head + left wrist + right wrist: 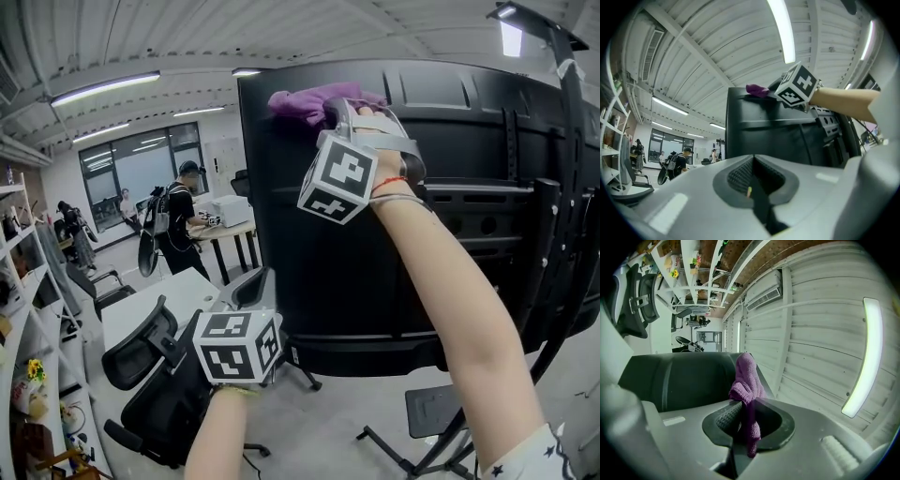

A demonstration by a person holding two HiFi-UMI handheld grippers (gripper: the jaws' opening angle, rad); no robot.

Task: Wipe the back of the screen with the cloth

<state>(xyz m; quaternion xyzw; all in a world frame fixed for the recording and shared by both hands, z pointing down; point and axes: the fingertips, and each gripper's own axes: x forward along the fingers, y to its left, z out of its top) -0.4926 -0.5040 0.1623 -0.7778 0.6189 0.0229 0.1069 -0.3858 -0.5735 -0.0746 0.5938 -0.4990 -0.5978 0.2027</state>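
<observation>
Now, screen (337, 272): a large black panel standing upright on a dark stand (553, 253), with its ribbed back turned to the person. Its long axis seems to run left to right, though the right end is cut off behind the stand's bars.
Cloth (309, 99): purple and bunched, lying on the top edge of the screen near its left corner. In the head view its long axis follows that edge, and the free end points left, away from the gripper.
Right gripper (740, 425): raised to the screen's top edge on an outstretched arm, with its jaws closed on the cloth. One tail hangs down between the pads, and the rest heaps up beyond the tips over the screen's rim.
Left gripper (751, 187): held low by the screen's lower left and aimed up at the back panel. Its jaws are pressed together with nothing between them.
Shelves (21, 309): at the far left, holding small items too small and distorted to name.
Background: a white desk (150, 305), a black office chair (155, 384), and a person with a backpack (176, 225) at a farther table.
Hidden: the right gripper's marker cube covers the spot where its jaws meet the cloth in the head view.
</observation>
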